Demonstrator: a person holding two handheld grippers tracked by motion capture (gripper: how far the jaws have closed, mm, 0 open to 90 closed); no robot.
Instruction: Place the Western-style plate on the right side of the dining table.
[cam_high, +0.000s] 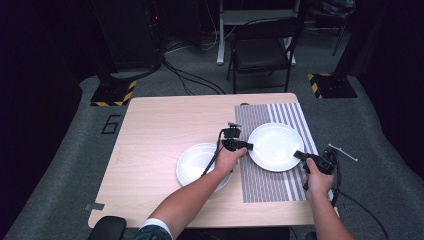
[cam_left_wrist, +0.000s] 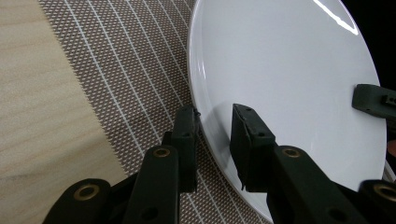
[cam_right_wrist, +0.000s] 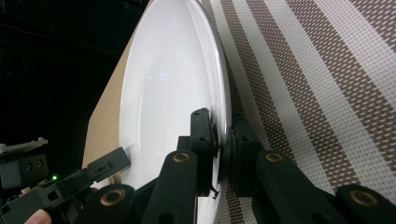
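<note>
While the rim of the white plate (cam_left_wrist: 289, 79) is clamped between the jaws of the left gripper (cam_left_wrist: 215, 135), its opposite edge is pinched tight by the right gripper (cam_right_wrist: 223, 140). In the high view, the plate (cam_high: 276, 146) is seen right of centre, over a striped mat (cam_high: 280, 187). A second plate (cam_high: 192, 162) is seen lower left of it, on the table (cam_high: 150, 135).

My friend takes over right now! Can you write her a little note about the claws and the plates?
Left claw: shut on the near-left rim of the plate on the mat.
Right claw: shut on that plate's near-right rim.
Second plate: on the bare wood of the table, beside the striped mat.
Done: both claws grip the plate.
Left: probably lift and move it, keeping both claws level.
</note>
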